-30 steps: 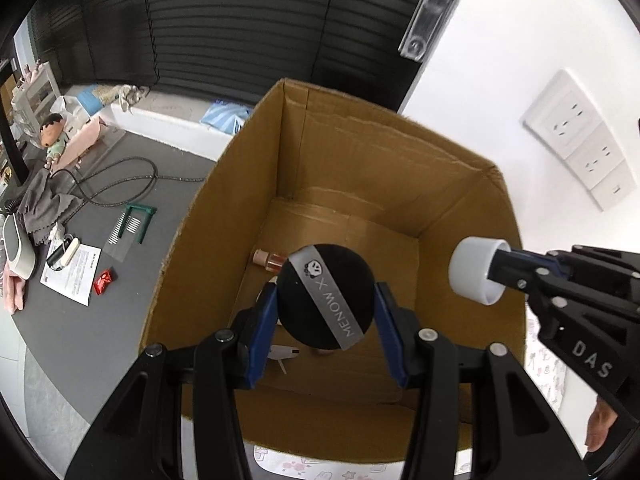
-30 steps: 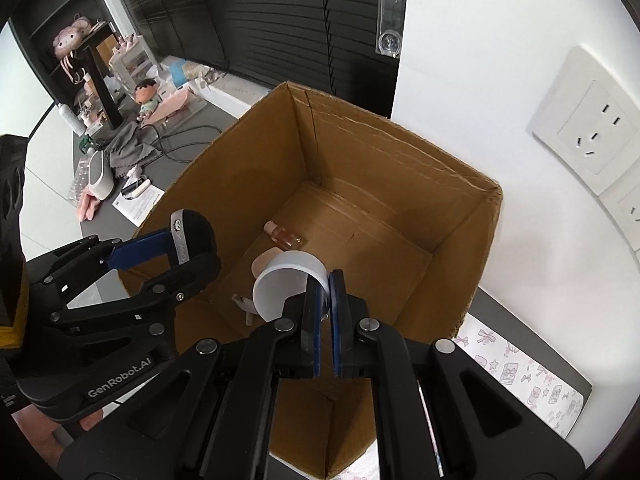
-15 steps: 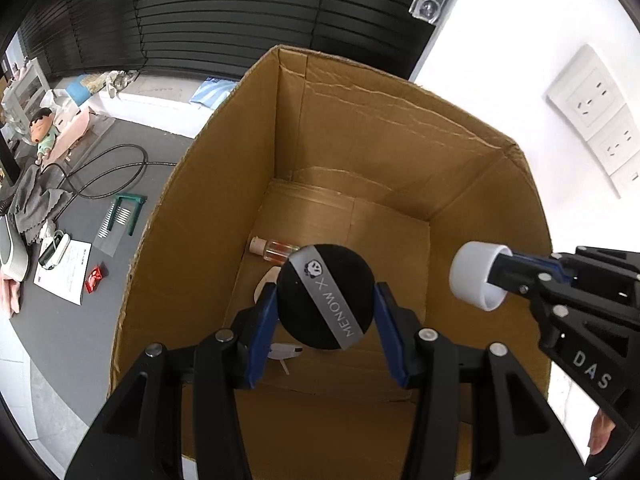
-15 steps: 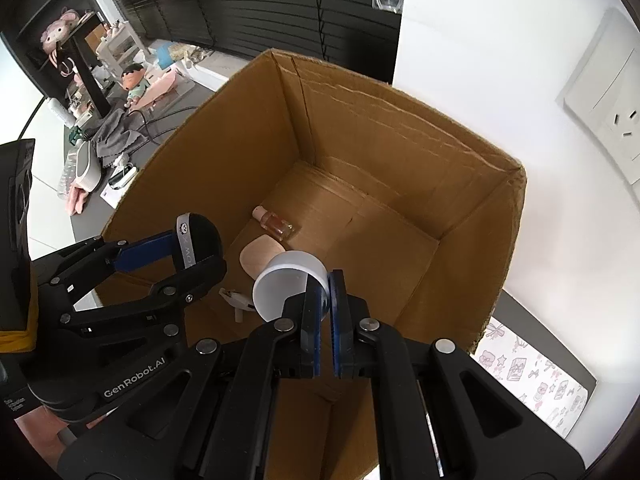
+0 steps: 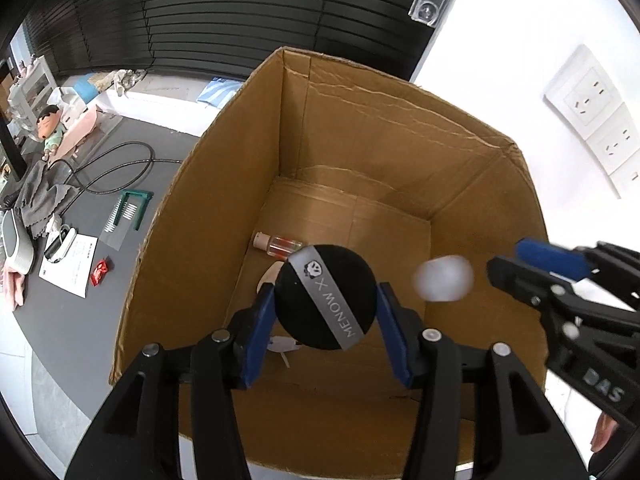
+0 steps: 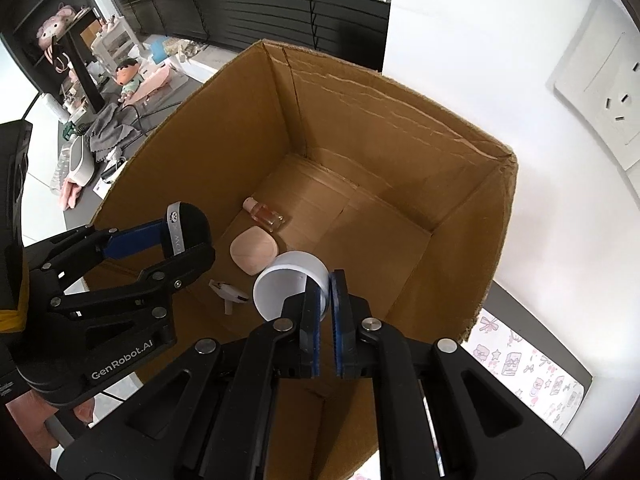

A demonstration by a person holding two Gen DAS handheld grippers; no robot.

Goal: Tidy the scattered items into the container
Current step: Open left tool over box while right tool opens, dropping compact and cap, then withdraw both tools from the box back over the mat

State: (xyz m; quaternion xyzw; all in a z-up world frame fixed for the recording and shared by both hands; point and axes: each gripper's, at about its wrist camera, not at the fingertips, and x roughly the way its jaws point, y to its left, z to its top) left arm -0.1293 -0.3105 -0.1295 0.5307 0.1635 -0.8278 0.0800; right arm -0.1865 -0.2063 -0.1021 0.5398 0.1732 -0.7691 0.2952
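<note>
Over the open cardboard box (image 5: 224, 216), left gripper (image 5: 326, 308), jaws just widening, brackets a black round puff (image 5: 326, 296), pads beside it; right gripper (image 6: 326, 288), jaws just parted, white cup (image 6: 290, 284) at its tips, blurred.

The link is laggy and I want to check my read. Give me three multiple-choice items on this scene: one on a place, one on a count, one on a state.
1. Where is the small bottle?
A. upright on the box rim
B. outside the box
C. lying on the floor of the cardboard box

2. How many items lie on the box floor?
A. one
B. three
C. five

3. The left gripper is:
A. shut on a black round puff
B. open and empty
C. shut on a cable

Answers:
1 C: it lies on its side near the left wall.
2 B: the bottle, a beige pad and a white clip.
3 A: both pads press the puff's sides.
</note>
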